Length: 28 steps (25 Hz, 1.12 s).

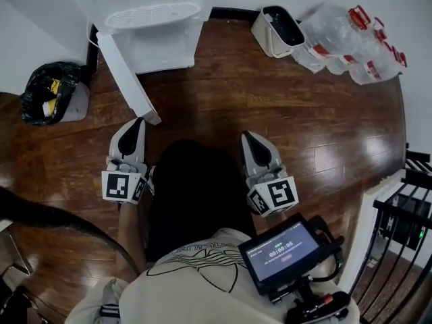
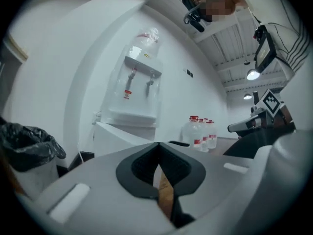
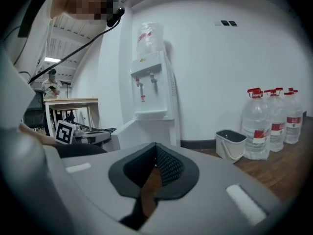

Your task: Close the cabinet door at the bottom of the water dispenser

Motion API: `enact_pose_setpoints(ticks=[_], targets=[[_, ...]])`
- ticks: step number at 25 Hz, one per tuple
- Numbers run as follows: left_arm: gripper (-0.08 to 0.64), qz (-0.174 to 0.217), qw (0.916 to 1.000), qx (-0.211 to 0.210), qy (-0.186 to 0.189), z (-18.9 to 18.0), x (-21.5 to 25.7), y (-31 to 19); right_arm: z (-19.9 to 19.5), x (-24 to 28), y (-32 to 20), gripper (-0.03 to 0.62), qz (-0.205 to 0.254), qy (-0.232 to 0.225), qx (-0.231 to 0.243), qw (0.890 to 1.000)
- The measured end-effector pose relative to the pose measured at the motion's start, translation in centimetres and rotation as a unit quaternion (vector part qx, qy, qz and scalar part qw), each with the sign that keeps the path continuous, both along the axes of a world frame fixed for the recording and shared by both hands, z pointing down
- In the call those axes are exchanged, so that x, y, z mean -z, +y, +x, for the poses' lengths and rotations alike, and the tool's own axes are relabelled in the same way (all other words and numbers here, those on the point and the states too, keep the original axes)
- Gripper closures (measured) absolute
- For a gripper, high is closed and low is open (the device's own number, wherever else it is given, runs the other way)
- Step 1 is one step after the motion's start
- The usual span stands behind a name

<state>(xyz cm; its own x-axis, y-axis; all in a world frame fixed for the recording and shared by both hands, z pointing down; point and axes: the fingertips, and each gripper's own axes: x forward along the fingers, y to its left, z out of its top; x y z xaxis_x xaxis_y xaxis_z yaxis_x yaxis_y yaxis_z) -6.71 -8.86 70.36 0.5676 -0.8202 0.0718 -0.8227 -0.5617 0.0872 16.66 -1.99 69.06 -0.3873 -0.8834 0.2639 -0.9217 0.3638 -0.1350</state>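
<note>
The white water dispenser (image 1: 152, 19) stands against the far wall. Its bottom cabinet door (image 1: 127, 79) is swung wide open and juts out over the wood floor towards me. My left gripper (image 1: 140, 121) is shut and empty, its tip just short of the door's free end, slightly to its left. My right gripper (image 1: 245, 135) is also shut and empty, well to the right of the door. In the left gripper view the dispenser (image 2: 139, 89) and open door (image 2: 122, 138) rise beyond the shut jaws of my left gripper (image 2: 157, 146). The right gripper view shows the dispenser (image 3: 151, 82) ahead of my right gripper (image 3: 155, 146).
A bin lined with a black bag (image 1: 54, 90) stands left of the dispenser. To its right are a white bucket (image 1: 278, 29) and several large water bottles (image 1: 351, 36). A black rack (image 1: 405, 208) is at the right edge. A screen device (image 1: 283, 252) hangs at my chest.
</note>
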Motion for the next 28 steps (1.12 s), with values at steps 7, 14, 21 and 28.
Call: enact_pose_setpoints(ticks=[7, 14, 21, 28], targets=[[0.541, -0.051, 0.9949, 0.037, -0.079, -6.9, -4.4, -0.5, -2.8, -1.2, -0.9, 0.589, -0.012, -0.002, 0.029, 0.999], [0.555, -0.033, 0.9985, -0.041, 0.013, 1.5, -6.1, -3.2, 0.3, -1.6, -0.1, 0.589, -0.026, 0.025, -0.008, 0.999], [0.540, -0.025, 0.9981, 0.038, -0.042, -4.0, -3.5, -3.7, -2.6, -5.1, -3.0, 0.591, -0.022, 0.016, 0.023, 0.999], [0.540, 0.025, 0.9850, 0.170, -0.017, -16.6, 7.0, -0.6, -12.4, -5.2, -10.4, 0.591, 0.008, -0.043, 0.100, 0.994]])
